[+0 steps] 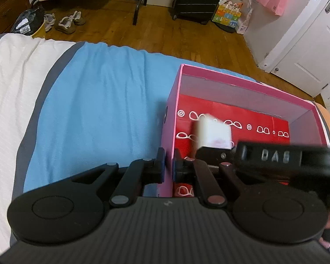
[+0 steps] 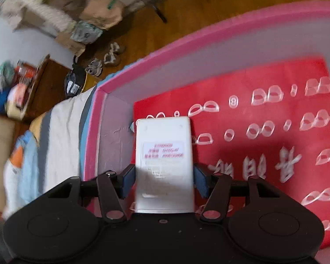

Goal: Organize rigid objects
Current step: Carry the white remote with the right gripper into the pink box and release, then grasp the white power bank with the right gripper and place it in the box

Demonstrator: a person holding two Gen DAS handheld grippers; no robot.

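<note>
White box: we see a flat white box (image 2: 164, 162) with a pink label, and we think it is hard, smooth and light, so it could slip.
Where it is: it sits between the jaws of our right gripper (image 2: 164, 181), over the red paper (image 2: 264, 171) inside the pink box (image 1: 248, 78) on the bed (image 1: 94, 101).
Best hold: we would hold it by its two long, thin sides, near the middle.
Right jaws: part open around the white box; the blue pads (image 2: 201, 181) sit right at its sides, and we cannot tell if they squeeze it.
Left jaws: our left gripper (image 1: 169, 167) is closed on the near wall of the pink box, one pad each side.
Right pose: tipped down into the pink box near its left wall.
Left pose: tipped down at the edge of the pink box.
</note>
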